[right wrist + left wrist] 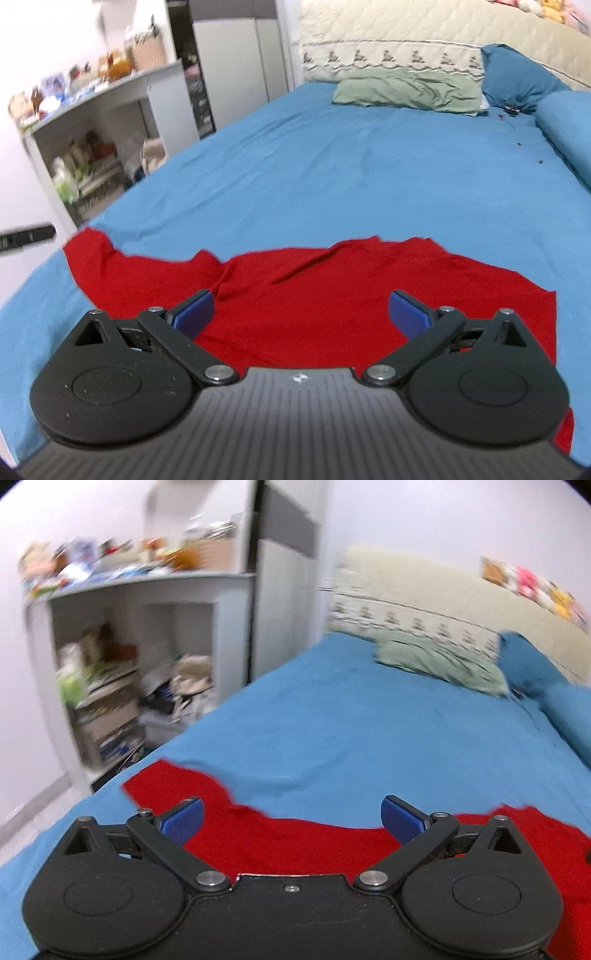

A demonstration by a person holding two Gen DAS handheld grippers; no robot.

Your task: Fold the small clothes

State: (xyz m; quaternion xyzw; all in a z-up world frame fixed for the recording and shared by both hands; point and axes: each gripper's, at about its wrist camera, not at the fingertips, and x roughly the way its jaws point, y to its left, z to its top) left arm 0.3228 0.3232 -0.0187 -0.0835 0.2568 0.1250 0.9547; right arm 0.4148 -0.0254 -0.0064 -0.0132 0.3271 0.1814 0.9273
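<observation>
A red garment [317,295] lies spread and a little rumpled on the blue bed sheet [351,177], near the bed's front edge. My right gripper [301,306] hangs above it with its blue pads [194,310] wide apart and nothing between them. In the left wrist view the same red garment [288,842] fills the lower part, with one corner reaching left toward the bed's edge. My left gripper [293,814] is open above it, holding nothing. At the left edge of the right wrist view a dark part of the other gripper [26,236] pokes in.
A green pillow [410,90] and a blue pillow [517,79] lie at the headboard [388,37]. A rolled blue blanket [569,129] runs along the right side. Left of the bed stands a white shelf unit [140,657] crammed with items, beside a tall cabinet [280,590].
</observation>
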